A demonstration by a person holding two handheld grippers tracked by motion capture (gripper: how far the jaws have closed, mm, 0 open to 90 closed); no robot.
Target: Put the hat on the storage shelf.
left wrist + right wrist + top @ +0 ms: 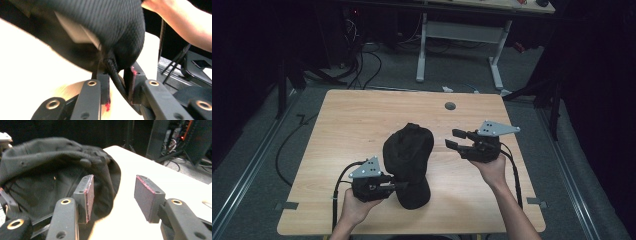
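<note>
dark floor and cables surround your wooden table (347, 125), with a white-legged desk (462, 37) standing beyond its far edge. a small grey disc (450, 106) sits in the tabletop near the far side.

your black cap (408, 162) lies at the middle of the table, a little toward the near edge, its crown pointing to the far side and its brim end toward you.

your left gripper (394, 186) is at the near left of the cap, touching its lower left side. in the left gripper view its jaws are closed on a dark corded edge of the cap (100, 30), with the fabric bulging above them and red marks on the pads (108, 87).

your right gripper (456, 139) hovers to the right of the cap, apart from it, pointing left toward the crown. in the right gripper view its jaws stand wide apart with bare table between them, and the cap (50, 175) sits just beyond the left pad (89, 195).
</note>
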